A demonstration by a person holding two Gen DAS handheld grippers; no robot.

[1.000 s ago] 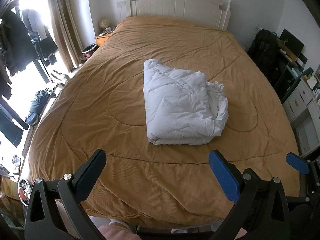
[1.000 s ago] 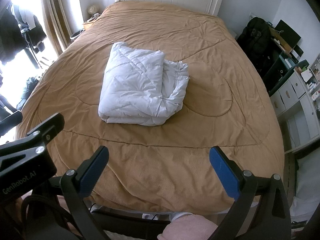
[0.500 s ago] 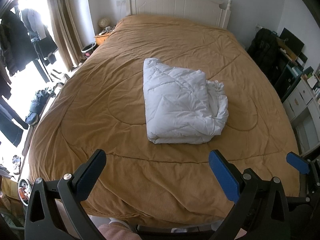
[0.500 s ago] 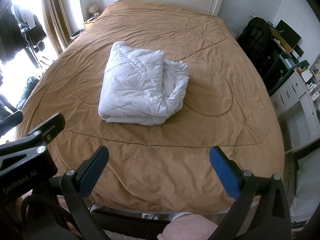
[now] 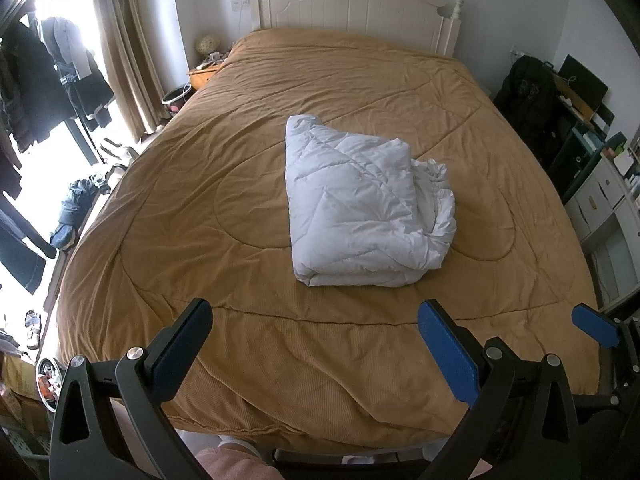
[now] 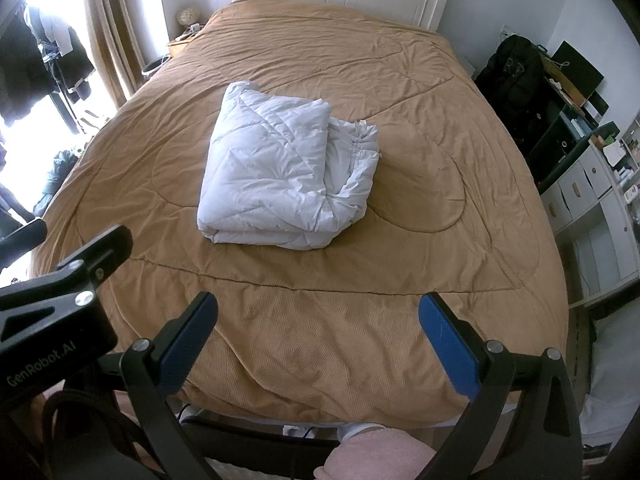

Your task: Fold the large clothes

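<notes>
Facing: bed (image 5: 248, 344), its tan cover wide and bare around my work; foot edge just under both tongs.
Garment: white padded coat (image 5: 360, 208), a folded bundle mid-bed, well ahead of me, long axis running toward the headboard (image 5: 352, 0).
Loose side: bunched edge (image 6: 356, 160) on the right.
Nearer: right tongs (image 6: 318, 342), I judge.
Tongs: left tongs (image 5: 314, 346) and right both spread apart, holding nothing.

— What sort of place is shown?
— A home bedroom: a bed (image 5: 248, 208) with a white headboard (image 5: 352, 4) is seen, curtains (image 5: 120, 52) at its left edge, hung clothes (image 5: 36, 80), and white drawers (image 6: 580, 192) at its right edge.
</notes>
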